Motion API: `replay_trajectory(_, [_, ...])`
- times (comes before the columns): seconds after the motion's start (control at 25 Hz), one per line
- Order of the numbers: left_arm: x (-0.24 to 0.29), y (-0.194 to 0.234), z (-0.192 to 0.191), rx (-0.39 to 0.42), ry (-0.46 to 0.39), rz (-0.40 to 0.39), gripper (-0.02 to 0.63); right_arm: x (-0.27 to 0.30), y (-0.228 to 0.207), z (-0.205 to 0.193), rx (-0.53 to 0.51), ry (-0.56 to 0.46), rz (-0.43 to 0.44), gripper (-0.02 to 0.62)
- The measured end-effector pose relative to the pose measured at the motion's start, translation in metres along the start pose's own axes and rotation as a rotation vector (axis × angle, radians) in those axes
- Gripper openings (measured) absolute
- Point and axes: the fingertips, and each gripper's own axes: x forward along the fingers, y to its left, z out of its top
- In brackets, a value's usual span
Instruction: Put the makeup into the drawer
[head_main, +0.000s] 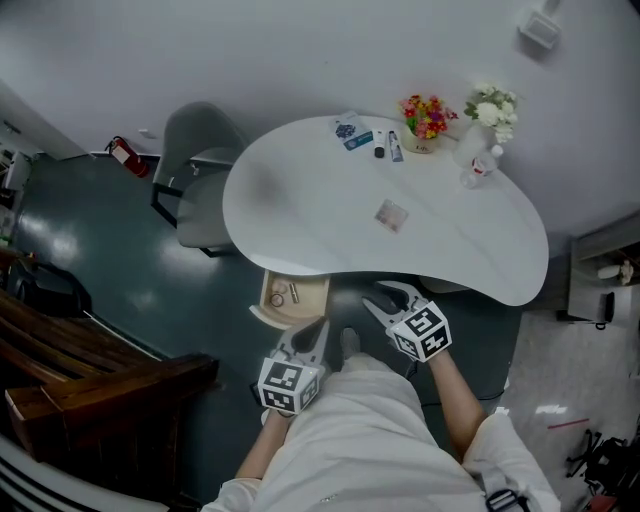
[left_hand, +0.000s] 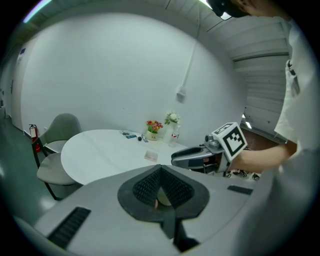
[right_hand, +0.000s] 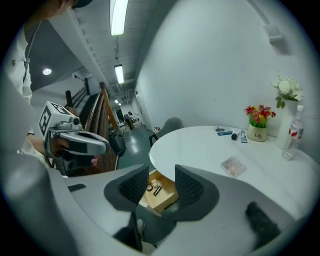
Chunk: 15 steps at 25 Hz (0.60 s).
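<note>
Left gripper (left_hand: 161, 172): tongs pressed together at tips. Right gripper (right_hand: 157, 175): tongs spread, nothing pinched. Open wooden drawer (head_main: 312, 298) under table (head_main: 300, 210) edge, two small makeup pieces (head_main: 286, 296) inside. Makeup palette (head_main: 391, 215) mid-table. Far side: makeup bits (head_main: 370, 140) beside flower pot (right_hand: 258, 133), word looks like "Life". Bottle (right_hand: 295, 132), red label too small to read.

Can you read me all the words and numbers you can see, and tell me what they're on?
"Life", I think, in small letters on the flower pot.
Red label on the bottle: too small to read.
Print on the blue packets on the table: too blurred to read.
Marker cube: only black and white squares, no words or numbers.
</note>
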Motion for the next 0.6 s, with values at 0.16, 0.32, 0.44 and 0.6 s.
replay_trajectory(0.16, [0.008,-0.003,-0.009,-0.018,0.022,0.013,0.009,0.009,-0.052,-0.005,-0.057,0.067,-0.059,0.202])
replay_trajectory(0.32, [0.016,0.000,-0.018,-0.054,0.050,0.025,0.009,0.021,-0.096,-0.001,-0.084,0.109,-0.091,0.239])
replay_trajectory(0.44, [0.026,0.002,-0.022,-0.077,0.067,0.020,0.009,0.035,-0.121,0.000,-0.133,0.163,-0.094,0.282])
replay_trajectory(0.6, [0.047,-0.002,-0.022,-0.082,0.090,-0.011,0.009,0.056,-0.153,-0.009,-0.207,0.264,-0.080,0.328])
